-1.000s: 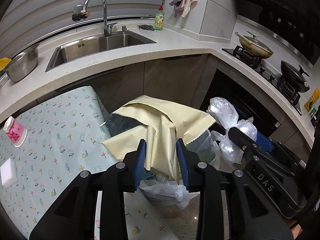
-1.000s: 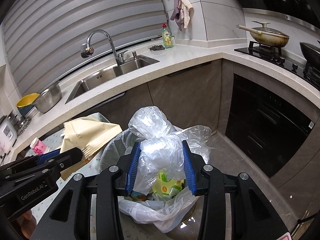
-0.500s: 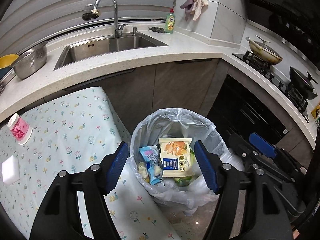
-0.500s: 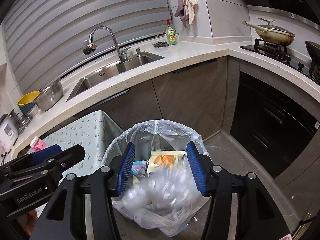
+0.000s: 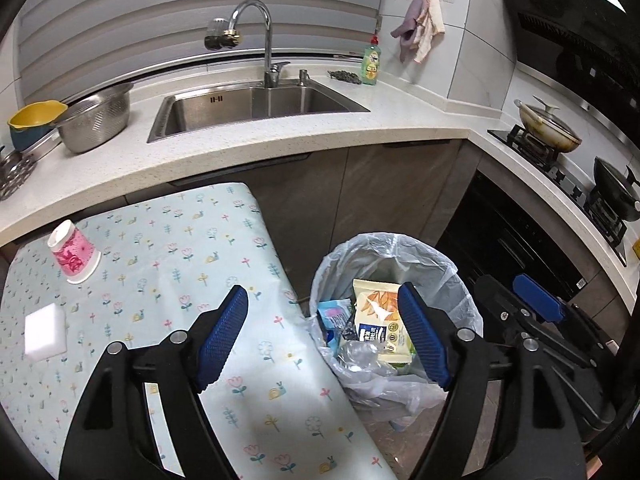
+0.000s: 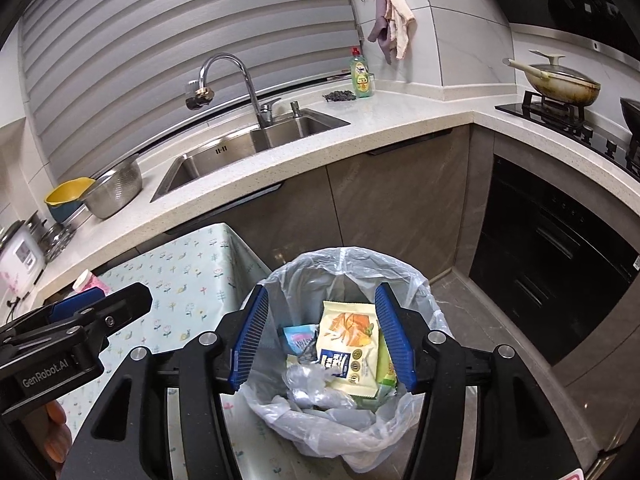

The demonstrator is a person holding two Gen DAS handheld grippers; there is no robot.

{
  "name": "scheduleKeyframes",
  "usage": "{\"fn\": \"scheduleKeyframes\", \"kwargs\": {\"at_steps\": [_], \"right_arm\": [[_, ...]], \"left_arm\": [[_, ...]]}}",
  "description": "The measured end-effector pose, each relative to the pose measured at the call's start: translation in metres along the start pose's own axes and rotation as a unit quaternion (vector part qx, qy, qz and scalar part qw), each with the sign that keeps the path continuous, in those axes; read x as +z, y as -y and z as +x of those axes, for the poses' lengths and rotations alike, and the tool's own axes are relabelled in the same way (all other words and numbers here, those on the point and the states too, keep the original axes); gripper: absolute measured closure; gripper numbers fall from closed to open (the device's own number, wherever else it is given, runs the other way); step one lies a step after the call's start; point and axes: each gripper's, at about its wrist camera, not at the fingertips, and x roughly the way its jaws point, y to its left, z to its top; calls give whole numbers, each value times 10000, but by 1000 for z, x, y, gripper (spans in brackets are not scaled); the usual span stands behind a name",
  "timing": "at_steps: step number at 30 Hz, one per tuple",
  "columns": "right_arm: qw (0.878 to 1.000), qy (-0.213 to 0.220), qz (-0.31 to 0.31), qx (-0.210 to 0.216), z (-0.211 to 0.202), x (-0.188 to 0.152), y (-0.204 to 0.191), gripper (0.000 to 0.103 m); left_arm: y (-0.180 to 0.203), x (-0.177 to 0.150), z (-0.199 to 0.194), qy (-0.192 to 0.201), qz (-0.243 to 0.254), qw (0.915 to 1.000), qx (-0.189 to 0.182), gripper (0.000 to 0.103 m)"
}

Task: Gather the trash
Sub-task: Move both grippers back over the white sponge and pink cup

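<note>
A bin lined with a clear bag (image 5: 384,240) (image 6: 348,254) stands on the floor beside the table. Inside lie an orange-and-white snack packet (image 5: 378,320) (image 6: 346,344), a blue wrapper (image 5: 334,314) (image 6: 298,338) and a crumpled clear plastic bag (image 5: 360,356) (image 6: 308,380). My left gripper (image 5: 322,292) hovers over the table's edge and the bin, its jaws opening with nothing between them. My right gripper (image 6: 322,291) hangs open above the bin, also holding nothing. A pink paper cup (image 5: 74,256) (image 6: 90,282) stands upside down on the table, a white block (image 5: 44,330) near it.
The table wears a floral cloth (image 5: 160,280) (image 6: 180,272) and touches the bin's left side. Behind runs a white counter (image 5: 280,148) with a sink (image 5: 256,108), a steel colander (image 5: 96,120) and a soap bottle (image 5: 371,62). A stove with pans (image 5: 548,128) lies right.
The left jaws let go of a pale yellow sheet, which is out of view now. The right jaws released the clear plastic bag into the bin. Both grippers widened and drew back.
</note>
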Motion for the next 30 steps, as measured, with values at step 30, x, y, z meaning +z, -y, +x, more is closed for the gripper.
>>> {"fn": "scheduleKeyframes", "kwargs": {"at_steps": [30], "right_arm": [[9915,-89,-976,854,-1,-21,-186,42]], "left_arm": [[-210,-33,-67,256,-1287,9805,1464,10]]}}
